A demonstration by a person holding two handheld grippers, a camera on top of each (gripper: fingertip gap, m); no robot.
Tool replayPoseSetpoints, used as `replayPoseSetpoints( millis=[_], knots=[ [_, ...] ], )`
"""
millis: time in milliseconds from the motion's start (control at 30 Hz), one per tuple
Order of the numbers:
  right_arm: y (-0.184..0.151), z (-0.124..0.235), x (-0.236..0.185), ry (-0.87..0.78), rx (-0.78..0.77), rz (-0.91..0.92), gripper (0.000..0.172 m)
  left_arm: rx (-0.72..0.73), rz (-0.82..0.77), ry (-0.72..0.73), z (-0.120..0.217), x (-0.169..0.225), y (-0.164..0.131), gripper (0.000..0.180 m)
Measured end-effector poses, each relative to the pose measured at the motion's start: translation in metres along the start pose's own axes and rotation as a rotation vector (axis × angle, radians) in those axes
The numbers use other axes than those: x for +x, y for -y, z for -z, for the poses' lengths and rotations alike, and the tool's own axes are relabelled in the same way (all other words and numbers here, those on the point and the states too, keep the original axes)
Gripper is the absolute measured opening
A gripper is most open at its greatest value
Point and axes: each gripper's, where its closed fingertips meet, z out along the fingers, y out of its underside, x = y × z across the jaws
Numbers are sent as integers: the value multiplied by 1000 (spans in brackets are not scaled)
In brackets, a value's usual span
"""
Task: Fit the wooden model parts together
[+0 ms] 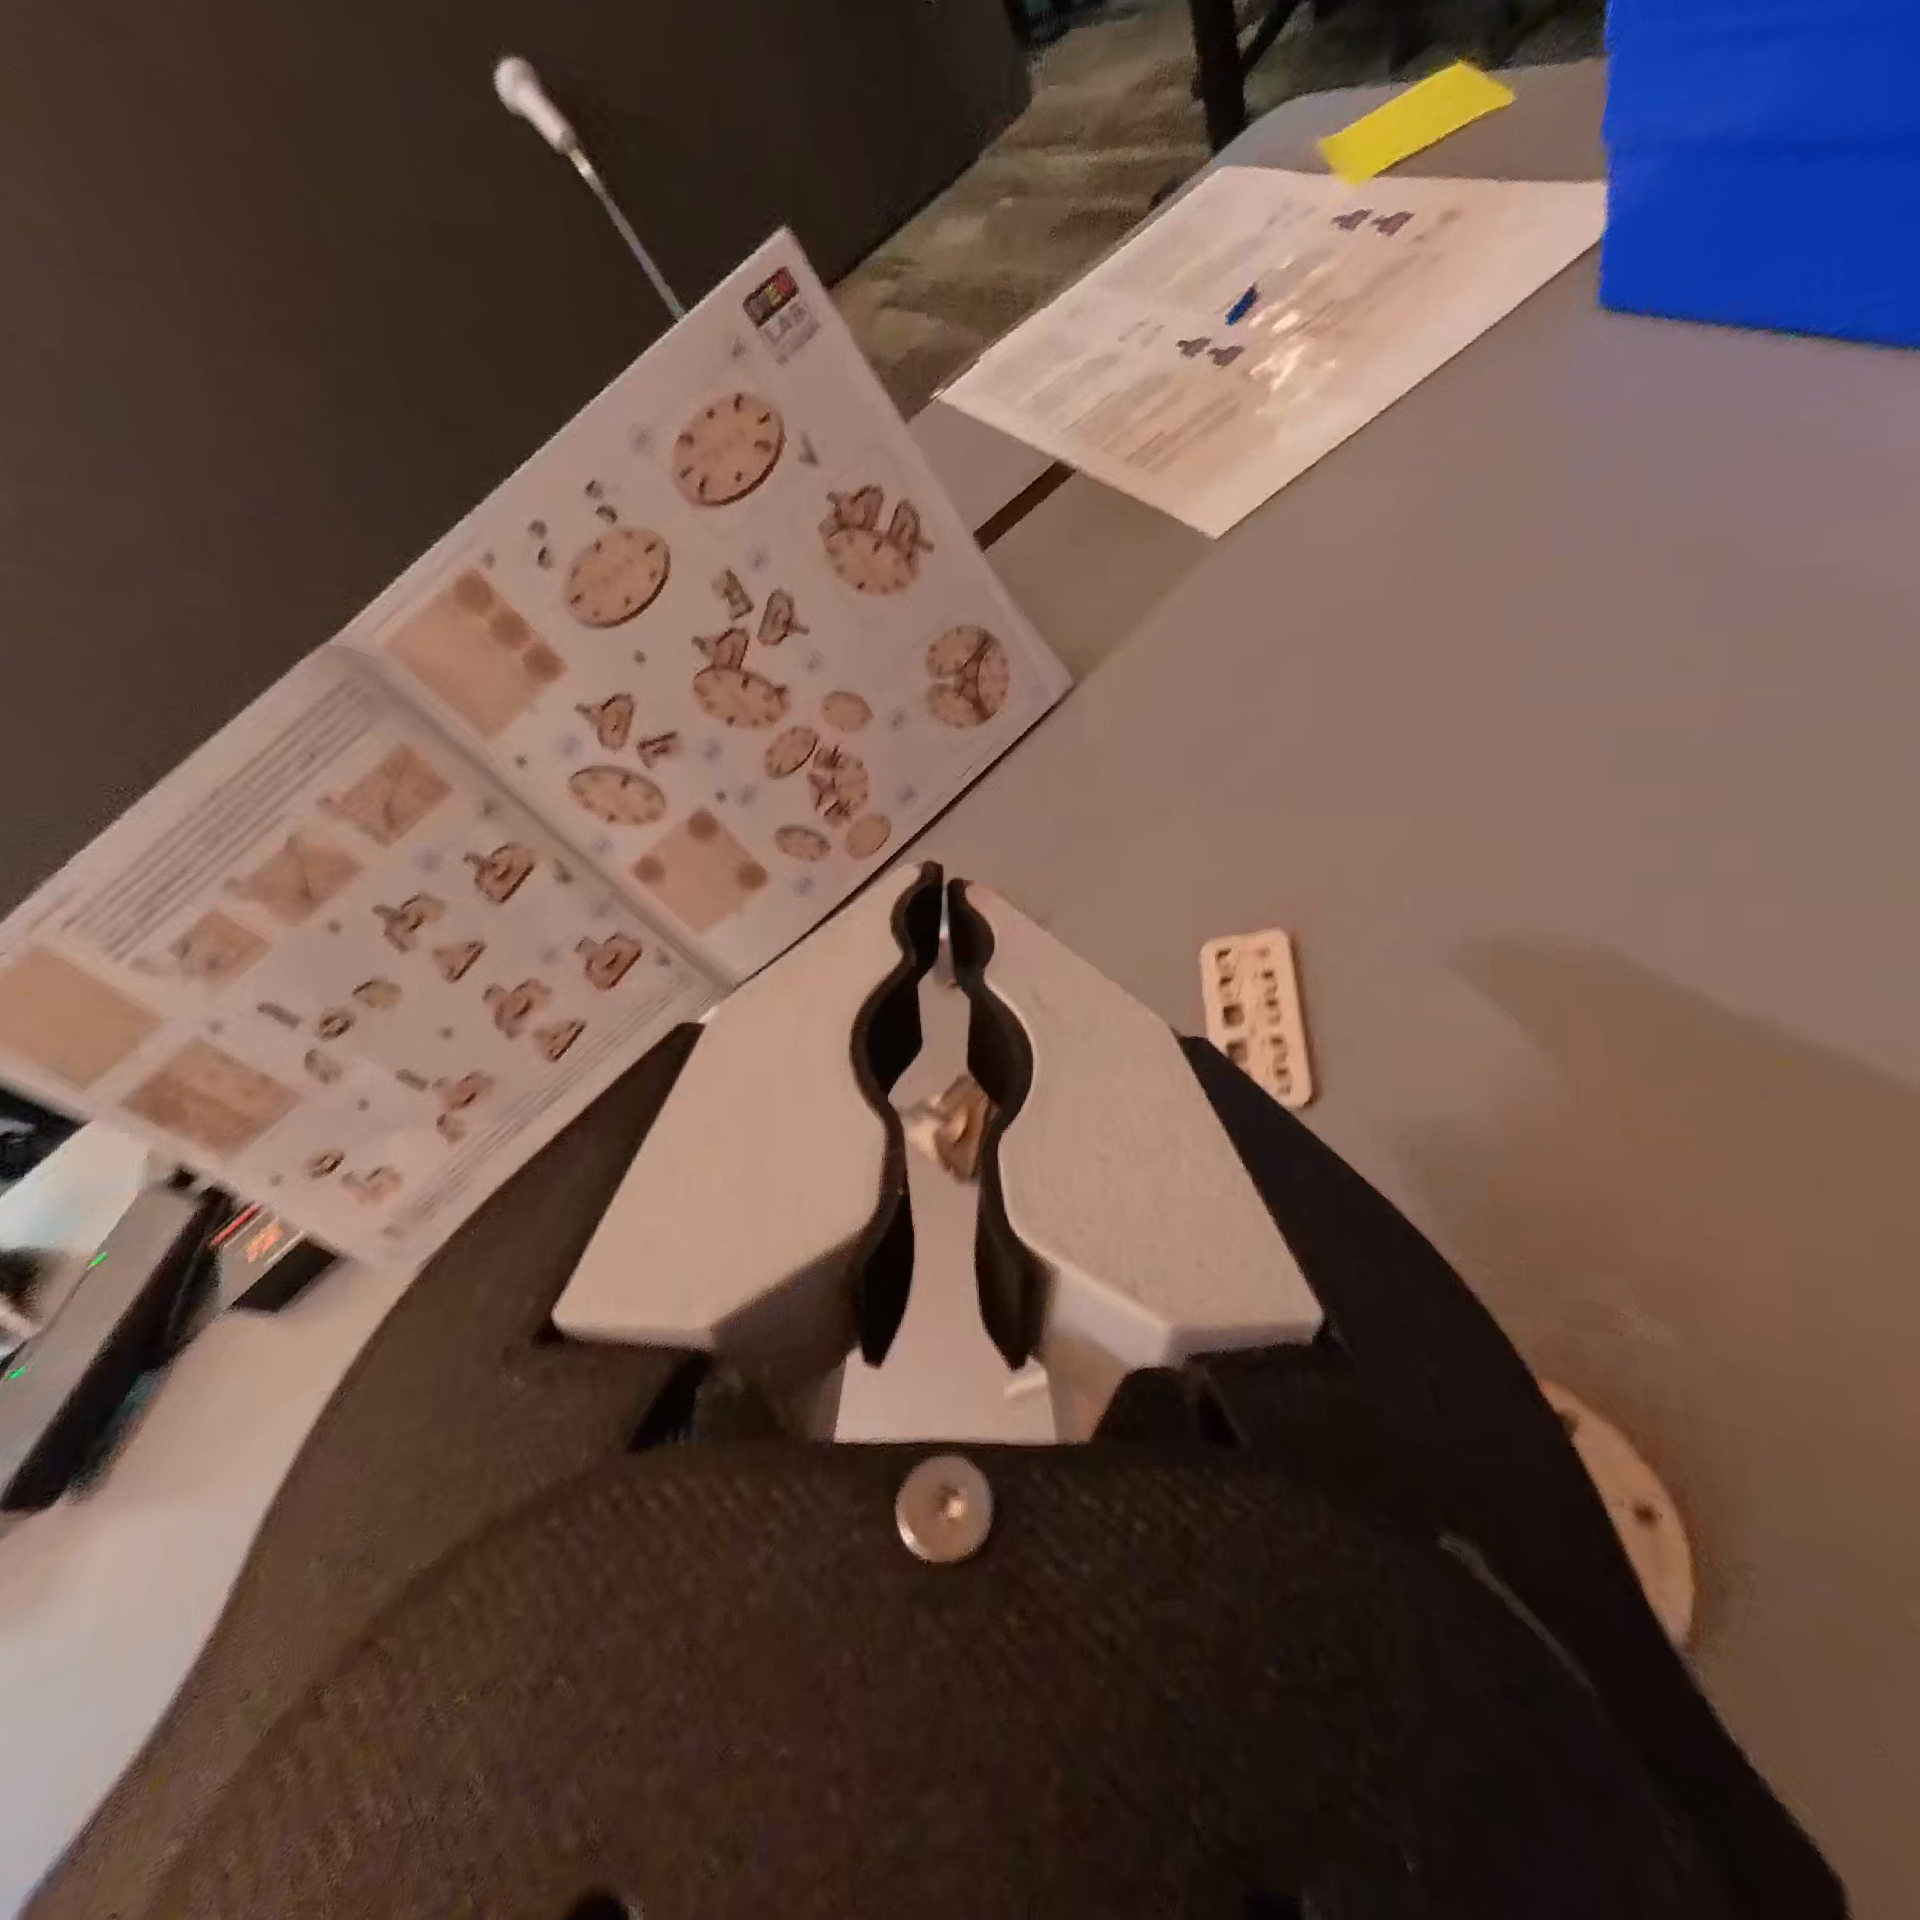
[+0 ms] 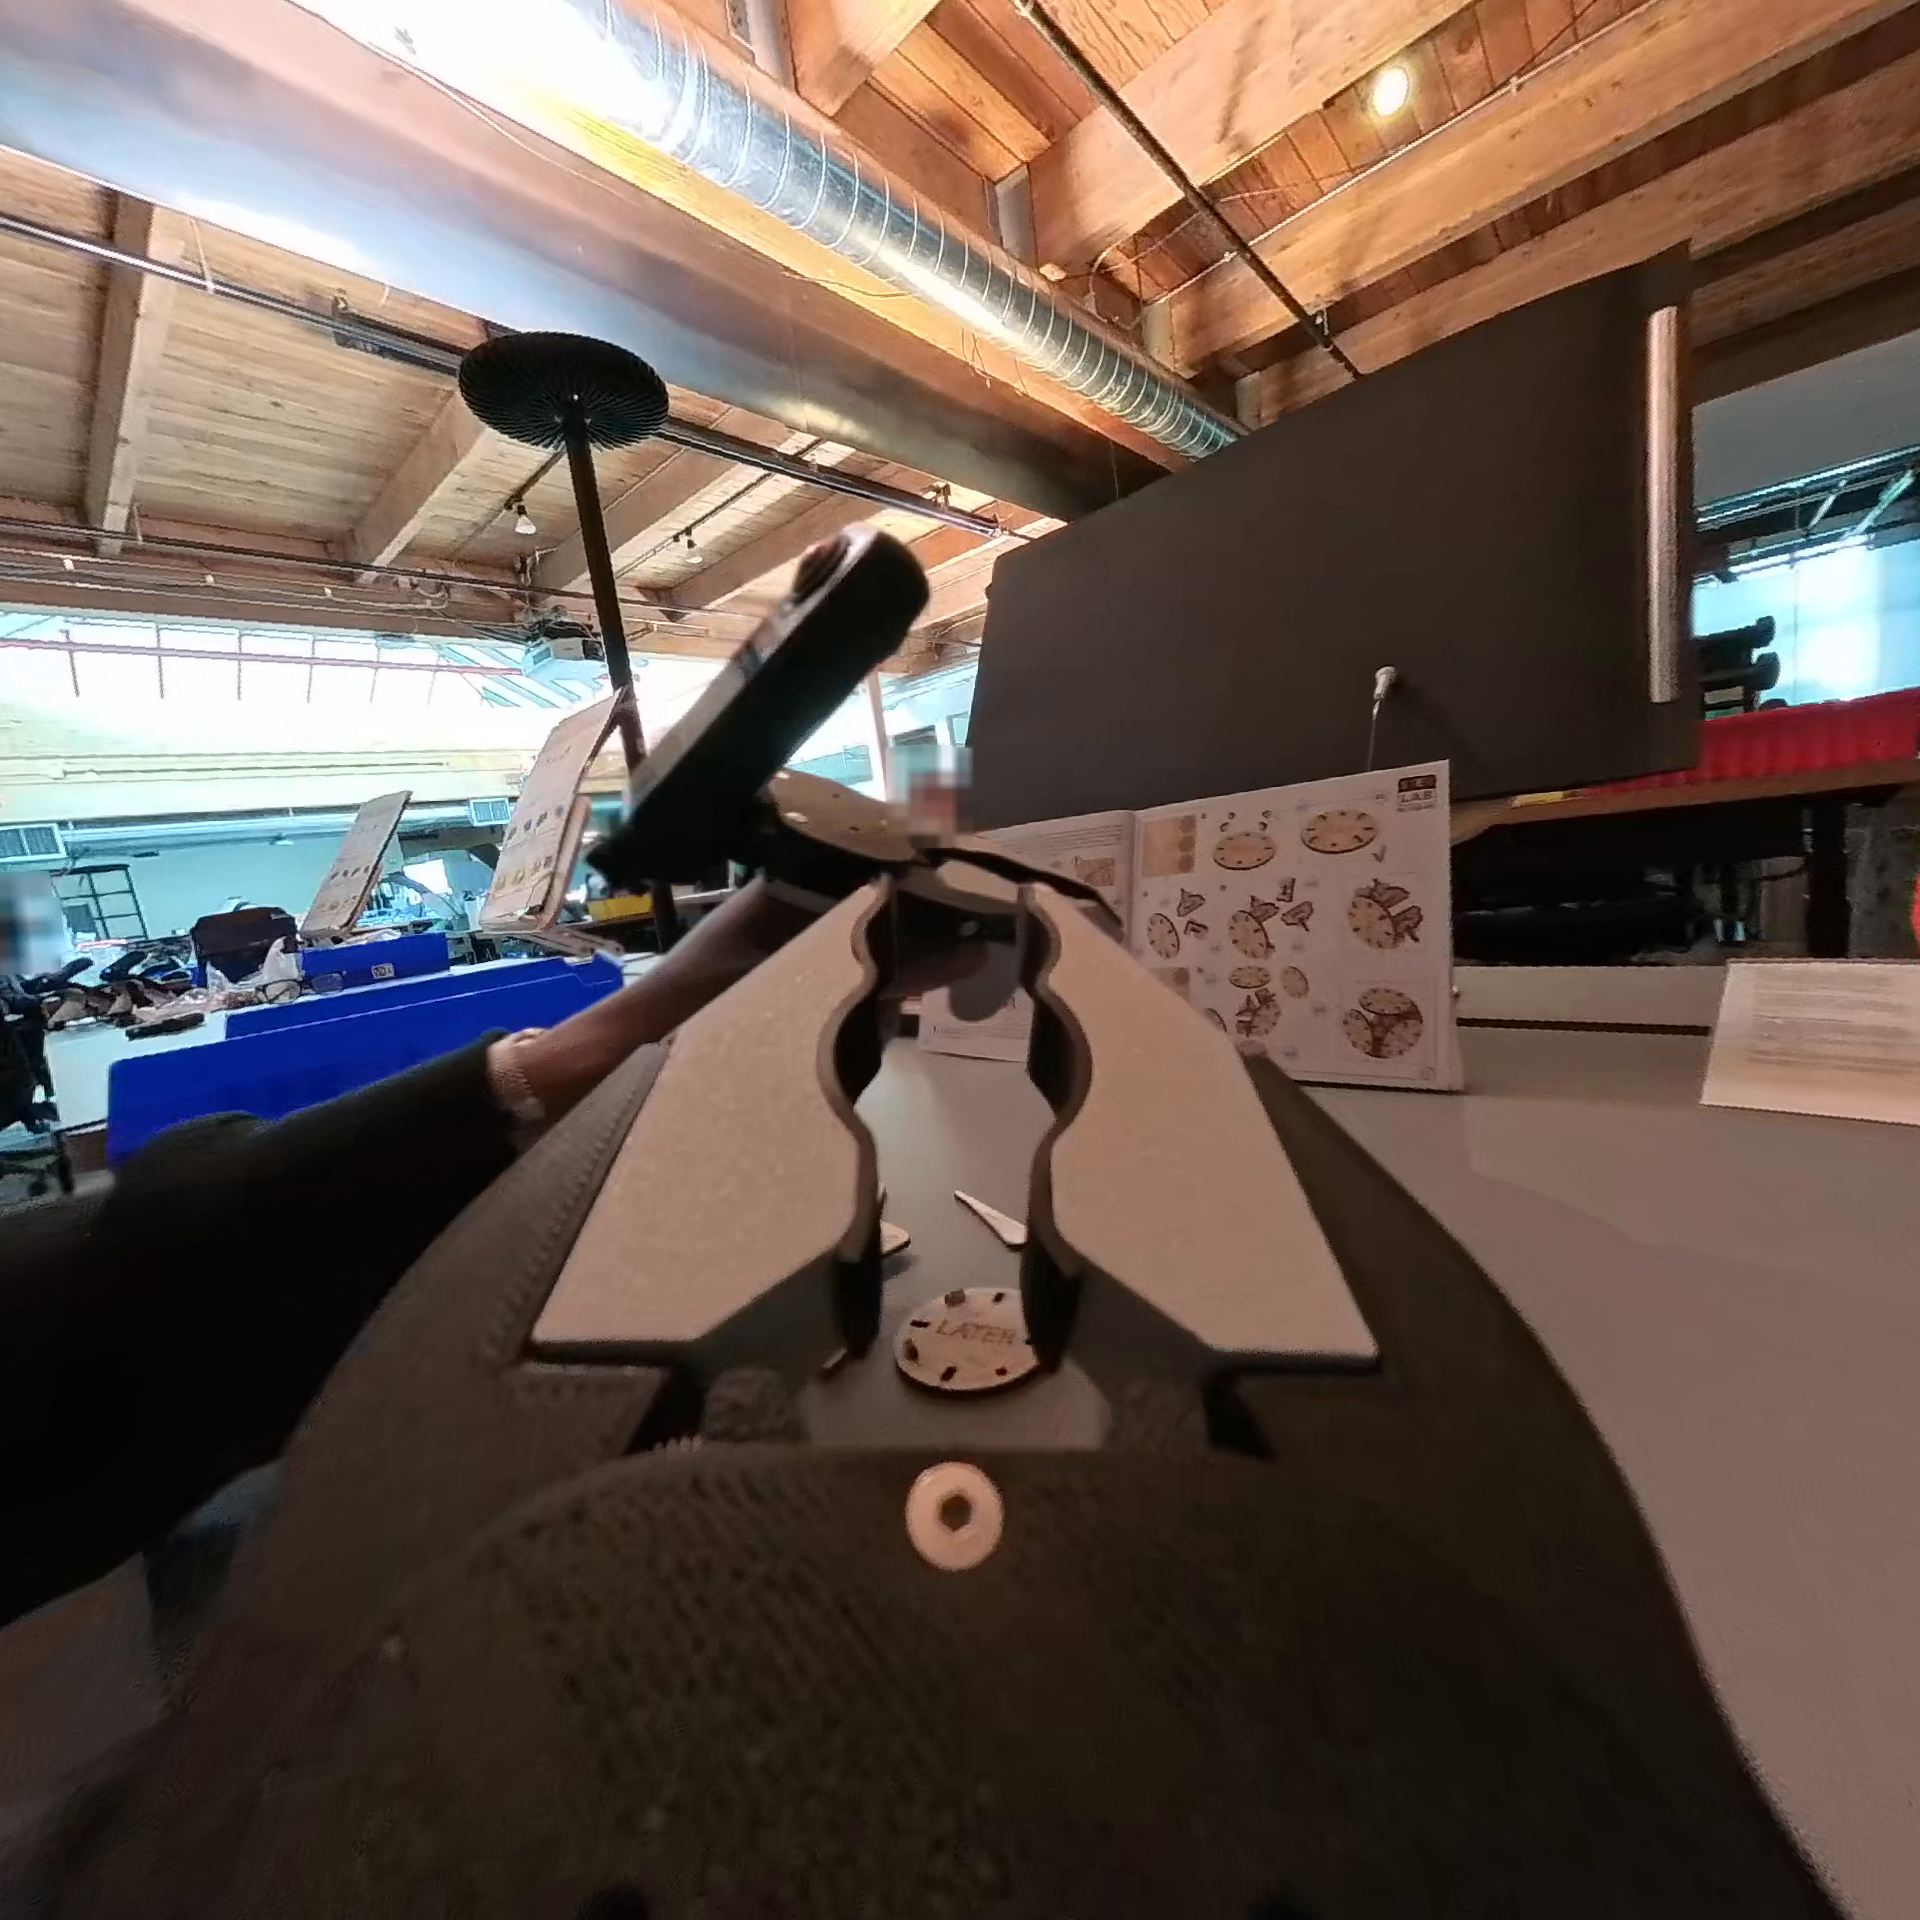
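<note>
Taking the open instruction booklet as the landmark, the left wrist view shows one booklet, propped upright at the far edge of the grey table against a dark panel. Left of and below the booklet lie two dark electronic boxes with small lights. The left gripper hangs just in front of the booklet's lower right corner, its two fingertips pressed together with only a hairline slit between them; a small pale wooden part shows through the wider hollow farther back, and whether it is clamped or lies on the table below cannot be told. Right of the gripper lies one small wooden punch-out card, flat, its long axis running away from the camera. Farther right of the booklet lie one printed sheet, one yellow slip and one blue block at the far corner. The table right of the card is open.

In the right wrist view the right gripper stands spread, nothing between its pads. Beyond its tips is the left gripper. One round wooden disc and one thin pale sliver lie on the table beneath.
</note>
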Motion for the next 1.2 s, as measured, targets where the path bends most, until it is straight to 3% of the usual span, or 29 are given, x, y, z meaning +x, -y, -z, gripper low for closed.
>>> replayPoseSetpoints(
  millis=[167, 500, 800, 1200],
  knots=[
    [3, 1, 6, -13, 10, -34, 30, -41, 90, -61, -30, 21, -9, 10],
    [-1, -4, 2, -7, 1, -50, 39, -15, 56, -38, -27, 23, -19, 16],
    [2, -2, 0, -9, 24, -27, 38, -38, 15, -56, -31, 33, -25, 60],
    [4, -1, 8, -38, 42, -64, 41, -57, -24, -23, -38, 36, -33, 77]
  ],
)
